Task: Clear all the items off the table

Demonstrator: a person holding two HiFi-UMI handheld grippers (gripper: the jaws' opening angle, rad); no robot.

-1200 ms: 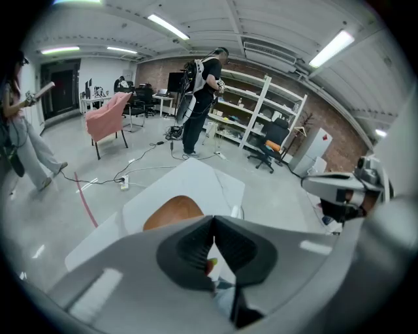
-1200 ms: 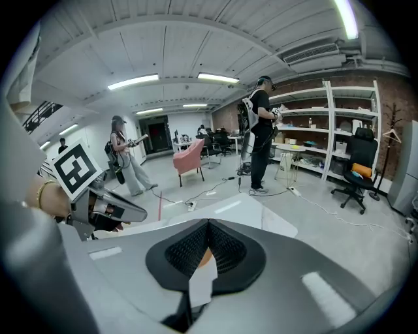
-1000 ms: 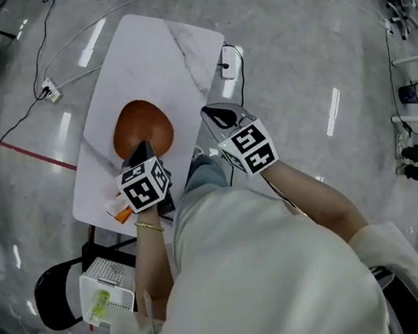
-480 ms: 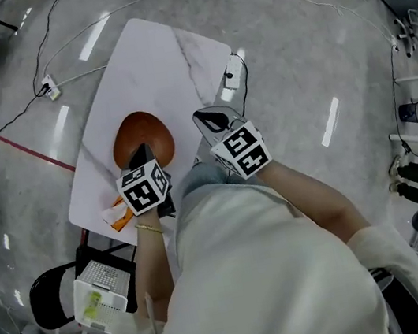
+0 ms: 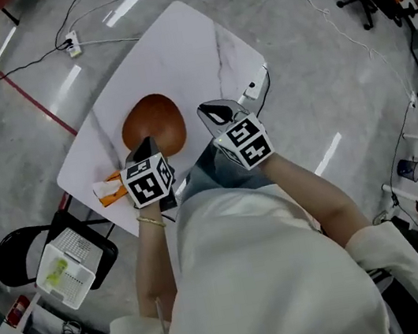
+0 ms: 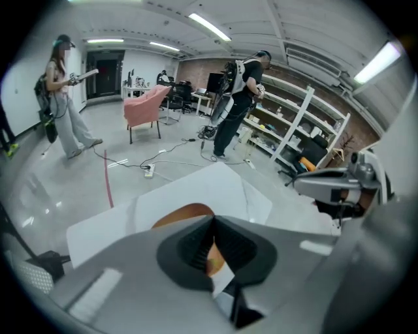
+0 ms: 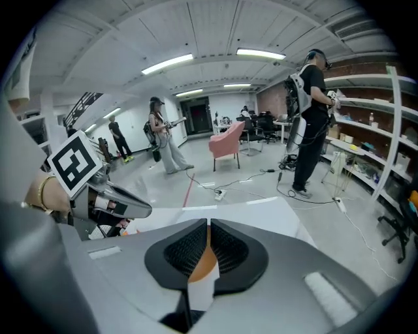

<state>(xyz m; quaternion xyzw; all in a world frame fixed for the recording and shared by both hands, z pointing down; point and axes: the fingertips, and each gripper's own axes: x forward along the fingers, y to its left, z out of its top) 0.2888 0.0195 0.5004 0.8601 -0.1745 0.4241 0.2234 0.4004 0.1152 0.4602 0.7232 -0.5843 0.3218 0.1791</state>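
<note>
The white, marble-veined table [image 5: 172, 49] bears a glossy reddish-brown oval bowl [image 5: 155, 122] near its middle. Over the table's near edge, the left gripper [image 5: 146, 147] and right gripper [image 5: 217, 110] have their jaws closed together, holding nothing. A small orange-and-white packet [image 5: 107, 190] lies at the table's near-left edge.

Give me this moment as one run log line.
left gripper: shut, empty | right gripper: shut, empty | both over near table edge | on table: brown plate, orange packet
</note>
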